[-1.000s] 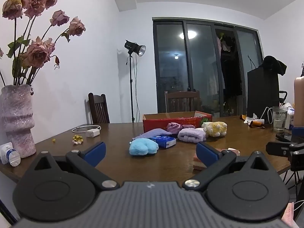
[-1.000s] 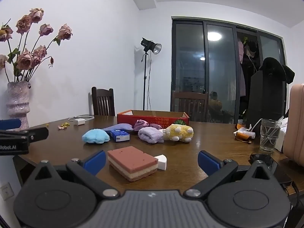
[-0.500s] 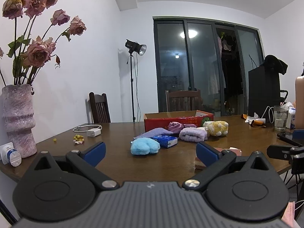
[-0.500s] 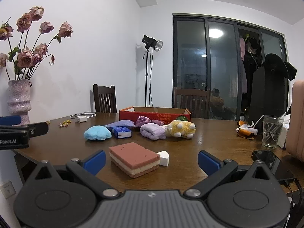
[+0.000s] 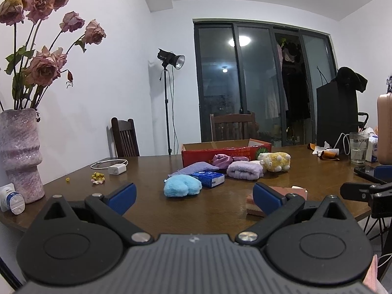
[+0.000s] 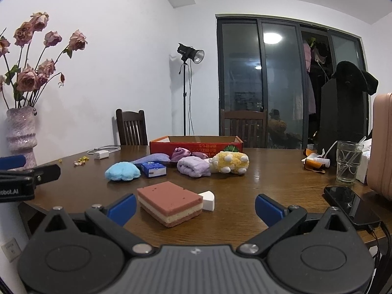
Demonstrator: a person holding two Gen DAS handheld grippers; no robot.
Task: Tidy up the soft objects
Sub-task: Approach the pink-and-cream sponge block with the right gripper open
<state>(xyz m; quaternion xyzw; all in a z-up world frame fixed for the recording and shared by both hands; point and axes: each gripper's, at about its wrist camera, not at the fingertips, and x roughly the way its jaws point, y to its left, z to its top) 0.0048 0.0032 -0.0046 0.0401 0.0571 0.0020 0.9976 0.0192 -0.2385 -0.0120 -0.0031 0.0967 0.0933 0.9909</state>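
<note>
Soft things lie mid-table: a light blue plush [image 5: 182, 185] [image 6: 123, 171], a rolled lilac towel [image 5: 243, 170] [image 6: 193, 167], a yellow plush toy [image 5: 275, 161] [image 6: 230, 162], a flat purple cloth [image 5: 194, 167] and a pink-purple cloth [image 6: 181, 153] in front of an open red box [image 5: 225, 150] [image 6: 196, 143]. A layered pink sponge [image 6: 170, 204] lies just ahead of my right gripper [image 6: 194, 205], which is open and empty. My left gripper [image 5: 193, 194] is open and empty near the table's front edge.
A blue packet [image 5: 209, 177] lies beside the blue plush. A white wedge [image 6: 207, 199] touches the sponge. A vase of roses [image 5: 20, 154] stands left, a charger [image 5: 117, 169] behind. A glass [image 6: 348, 161], a phone [image 6: 350, 203] and a pink case [image 6: 382, 144] are right.
Both grippers have shifted slightly; the view has drifted a little. The objects on the table have not moved and both grippers stay open.
</note>
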